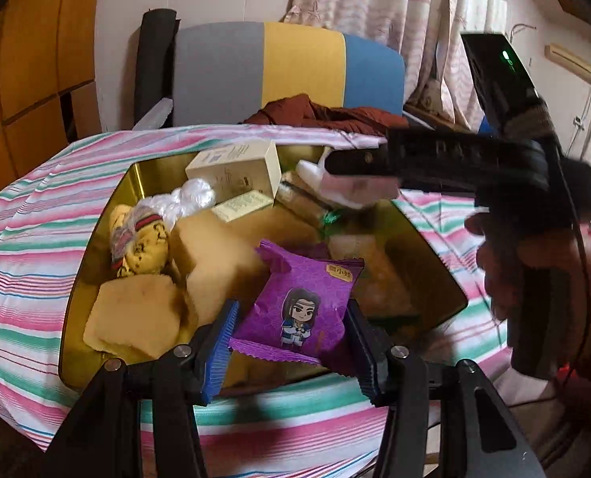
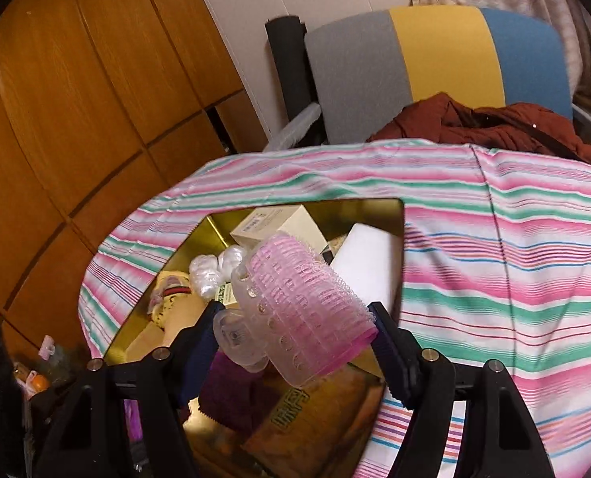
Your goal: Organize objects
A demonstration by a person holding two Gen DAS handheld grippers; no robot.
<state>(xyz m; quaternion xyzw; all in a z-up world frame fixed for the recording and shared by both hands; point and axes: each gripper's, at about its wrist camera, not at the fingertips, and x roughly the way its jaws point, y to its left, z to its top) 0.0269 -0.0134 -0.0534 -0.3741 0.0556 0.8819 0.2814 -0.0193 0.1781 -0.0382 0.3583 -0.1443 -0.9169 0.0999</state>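
Most items already sit in the gold tin (image 1: pixel 96 279); above it, the left gripper (image 1: pixel 291 338) clamps a purple snack packet (image 1: pixel 299 310), the right gripper (image 2: pixel 295 338) a pink hair roller (image 2: pixel 303 298), both undropped.

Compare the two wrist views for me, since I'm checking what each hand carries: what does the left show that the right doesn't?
Only the left wrist view shows the left gripper shut on a purple packet, with the other gripper's black body reaching over the tin. Only the right wrist view shows the right gripper shut on a pink roller, plus the wooden cabinet. Both show the gold tin on the striped cloth, the cream box inside it, and the striped chair behind.
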